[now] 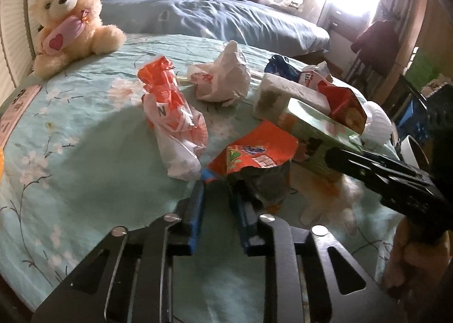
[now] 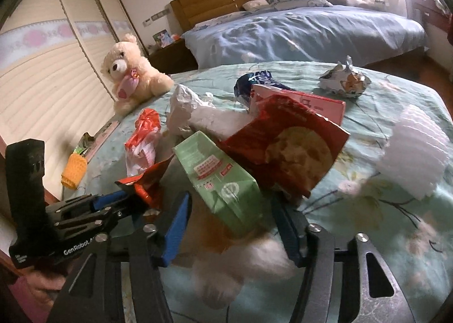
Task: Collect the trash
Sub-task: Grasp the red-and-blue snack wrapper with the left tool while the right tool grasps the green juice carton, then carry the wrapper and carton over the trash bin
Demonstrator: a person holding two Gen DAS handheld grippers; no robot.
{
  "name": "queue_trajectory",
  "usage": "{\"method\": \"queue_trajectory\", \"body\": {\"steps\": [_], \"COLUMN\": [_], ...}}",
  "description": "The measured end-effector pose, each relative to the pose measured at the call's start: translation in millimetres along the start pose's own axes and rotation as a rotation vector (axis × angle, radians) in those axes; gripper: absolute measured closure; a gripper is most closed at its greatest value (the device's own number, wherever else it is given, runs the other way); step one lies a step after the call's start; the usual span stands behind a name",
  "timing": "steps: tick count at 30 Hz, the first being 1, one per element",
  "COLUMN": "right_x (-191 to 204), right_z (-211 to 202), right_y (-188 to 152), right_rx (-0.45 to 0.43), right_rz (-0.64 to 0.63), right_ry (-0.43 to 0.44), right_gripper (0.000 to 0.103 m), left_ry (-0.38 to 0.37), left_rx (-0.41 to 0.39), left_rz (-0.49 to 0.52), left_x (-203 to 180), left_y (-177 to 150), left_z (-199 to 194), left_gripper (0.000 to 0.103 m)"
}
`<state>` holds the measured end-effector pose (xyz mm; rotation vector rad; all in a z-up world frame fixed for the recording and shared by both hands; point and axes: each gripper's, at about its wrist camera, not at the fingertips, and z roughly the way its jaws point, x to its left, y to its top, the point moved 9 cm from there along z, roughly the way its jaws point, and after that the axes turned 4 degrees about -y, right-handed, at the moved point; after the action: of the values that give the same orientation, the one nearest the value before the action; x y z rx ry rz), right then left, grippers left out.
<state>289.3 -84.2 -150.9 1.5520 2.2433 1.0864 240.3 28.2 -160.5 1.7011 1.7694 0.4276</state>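
- Left hand-held gripper [image 1: 218, 195]: blue-padded fingers set narrow, pinching the lower edge of an orange snack wrapper [image 1: 254, 158] with a silver inside; the wrapper stands up from the bed just ahead of the jaws.
- Right hand-held gripper [image 2: 229, 209]: fingers spread wide on either side of a green carton [image 2: 218, 178]; whether the pads touch it cannot be told.
- Green carton: tilted, lying on a fluffy cream-and-orange plush toy [image 2: 226, 260], beside a red cookie box [image 2: 291, 147].
- Red cookie box: torn open, leaning against a pink flat box [image 2: 305, 102].
- Orange-and-white plastic bag [image 1: 172, 119]: crumpled, lying left of the wrapper.
- White plastic bag [image 1: 223, 76]: bunched up, behind the orange-and-white one.
- White rectangular block [image 1: 286, 96]: behind the carton.
- Dark blue wrapper [image 2: 254, 82]: behind the pink box.
- Crumpled foil wrapper [image 2: 345, 79]: apart from the pile, at the far right of the bed.
- White foam sleeve [image 2: 410, 153]: on the bed's right side.
- Bed [image 1: 70, 167]: pale green floral cover carrying all the trash.
- Teddy bear [image 1: 70, 20]: cream, seated at the far left corner, holding a pink heart pouch.
- Second bed [image 1: 212, 17]: blue cover, behind.
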Motion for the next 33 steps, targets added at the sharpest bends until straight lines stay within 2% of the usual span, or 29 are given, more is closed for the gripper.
{"method": "queue_trajectory", "body": {"steps": [1,10,17,22,24,26,33], "right_x": [0,-1,-23,-38,-40,-40,-34], "right_z": [1,-26,-58,-63,-60,-55,-47], "right_y": [-1,-12,-31,-46,-50,-50,-46], "right_rx": [0.005,-0.039,-0.065,-0.028,-0.010,0.005,0.007], "right_rz": [-0.005,-0.030,0.037,0.099,0.116,0.126,0.119], "right_ry": [-0.006,-0.038,-0.057,-0.030,-0.023,-0.024,-0.037], "right_gripper": [0.060,0.065,0.067,0.067,0.063,0.058,0.056], "left_ry": [-0.003,-0.016,-0.060,-0.077,-0.076,-0.076,-0.076], "left_rx": [0.004,-0.014,-0.011,-0.010,-0.008,-0.009,-0.018], "left_rz": [0.007,0.041,0.081,0.113,0.119,0.118,0.122], "left_x": [-2,-18,-49,-66,-68,-68,-74], "left_y": [-1,-2,-10,-14,-15,-16,-14], "left_z": [0,-11,-18,-21,-22,-22,-28], "left_gripper": [0.100,0.101,0.101,0.101,0.101,0.101,0.101]}}
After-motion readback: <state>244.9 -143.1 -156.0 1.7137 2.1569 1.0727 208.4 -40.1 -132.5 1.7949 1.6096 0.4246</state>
